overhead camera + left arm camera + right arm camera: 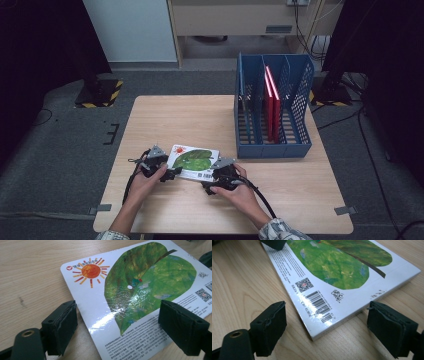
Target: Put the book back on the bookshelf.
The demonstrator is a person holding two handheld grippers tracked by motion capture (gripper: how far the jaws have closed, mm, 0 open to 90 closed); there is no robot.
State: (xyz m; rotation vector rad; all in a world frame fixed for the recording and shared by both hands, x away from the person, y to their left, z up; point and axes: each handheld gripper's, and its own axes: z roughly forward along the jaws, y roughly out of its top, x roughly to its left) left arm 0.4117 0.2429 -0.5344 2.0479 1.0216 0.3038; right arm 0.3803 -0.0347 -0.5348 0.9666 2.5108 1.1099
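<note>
A white board book (194,161) with a green leaf and an orange sun on its cover lies flat on the wooden table (165,115). My left gripper (170,173) is at the book's left end, held in a hand. In the left gripper view the book (140,290) lies between the open jaws (120,327): one pad over bare wood, the other over the printed text. My right gripper (210,179) is at the near right corner. Its open jaws (327,327) stand on either side of the barcode corner of the book (332,277), clear of it.
A blue slotted file rack (272,145) stands at the table's right back, with red books (272,102) upright in one slot. The near table edge runs just behind both forearms. Dark stands and cables lie on the floor around the table.
</note>
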